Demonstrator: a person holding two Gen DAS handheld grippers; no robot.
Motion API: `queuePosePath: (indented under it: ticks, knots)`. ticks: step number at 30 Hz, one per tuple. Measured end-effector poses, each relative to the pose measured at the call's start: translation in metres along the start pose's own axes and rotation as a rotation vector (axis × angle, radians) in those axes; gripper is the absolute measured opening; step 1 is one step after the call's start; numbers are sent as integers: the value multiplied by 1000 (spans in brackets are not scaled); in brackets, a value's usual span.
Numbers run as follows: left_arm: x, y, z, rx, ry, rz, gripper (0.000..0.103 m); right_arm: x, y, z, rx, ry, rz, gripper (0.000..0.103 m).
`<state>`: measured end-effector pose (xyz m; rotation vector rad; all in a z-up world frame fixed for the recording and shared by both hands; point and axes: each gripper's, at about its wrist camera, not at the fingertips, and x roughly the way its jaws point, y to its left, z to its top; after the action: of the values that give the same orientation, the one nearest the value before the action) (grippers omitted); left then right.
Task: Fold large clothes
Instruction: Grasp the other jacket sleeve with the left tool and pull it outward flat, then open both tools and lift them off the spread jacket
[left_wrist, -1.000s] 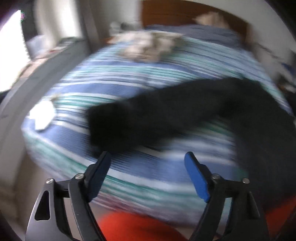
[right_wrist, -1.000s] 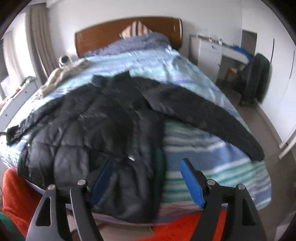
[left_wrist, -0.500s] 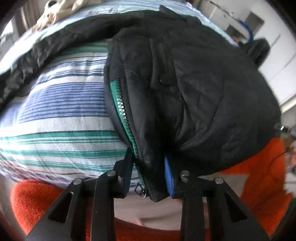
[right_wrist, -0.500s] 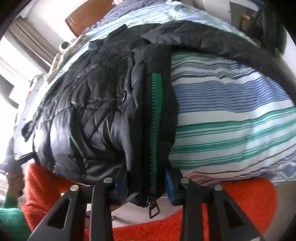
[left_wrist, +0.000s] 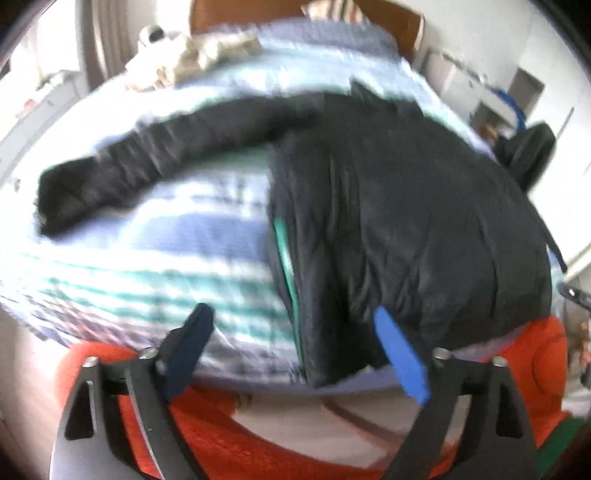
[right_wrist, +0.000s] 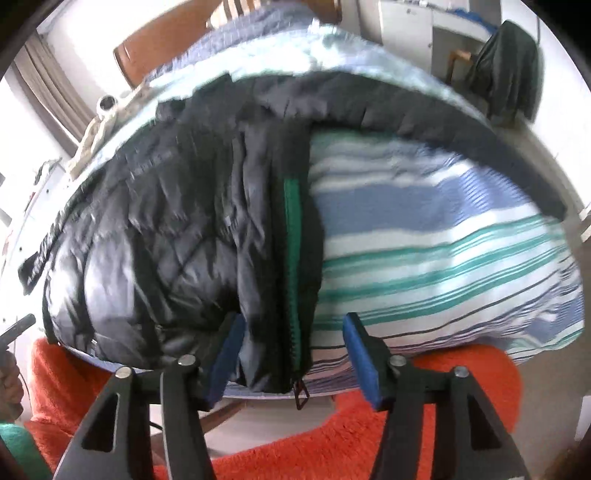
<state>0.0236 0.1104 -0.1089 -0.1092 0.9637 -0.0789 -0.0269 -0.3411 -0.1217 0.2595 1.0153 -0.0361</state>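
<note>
A black quilted jacket (left_wrist: 406, 221) with a green zipper (right_wrist: 291, 258) lies on the striped bed (left_wrist: 166, 266). One sleeve (left_wrist: 110, 177) stretches to the left in the left wrist view, and the other sleeve (right_wrist: 480, 140) runs to the right in the right wrist view. My left gripper (left_wrist: 295, 336) hovers at the hem with its jaws opening wide. The zipper edge lies between them, untouched by the pads. My right gripper (right_wrist: 293, 350) is at the other front edge with its jaws opening. The hem and zipper pull (right_wrist: 301, 393) hang between them, no longer pinched.
Orange fuzzy fabric (right_wrist: 369, 443) fills the foreground below the bed's edge. A beige garment (left_wrist: 207, 51) lies near the wooden headboard (left_wrist: 391, 18). A chair draped with dark cloth (right_wrist: 509, 66) and a white desk (right_wrist: 406, 22) stand to the right of the bed.
Half a second ago both grippers were shut on the jacket's zipper edges; both have now opened and let go. The left view has drawn back, showing more of the bed.
</note>
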Motion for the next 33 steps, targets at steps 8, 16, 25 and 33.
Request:
queuePosePath:
  ticks: [8, 16, 25, 33]
  knots:
    - [-52, -8, 31, 6, -263, 83, 101, -55, 39, 31, -88, -237, 2, 73]
    - [-33, -46, 19, 74, -172, 92, 101, -65, 82, 29, -205, -339, -35, 73]
    - [-45, -73, 33, 250, -203, 72, 103, -52, 126, 29, -354, -337, -111, 75]
    - [-48, -75, 46, 140, -291, 78, 102, -39, 167, 15, -421, -301, -75, 80]
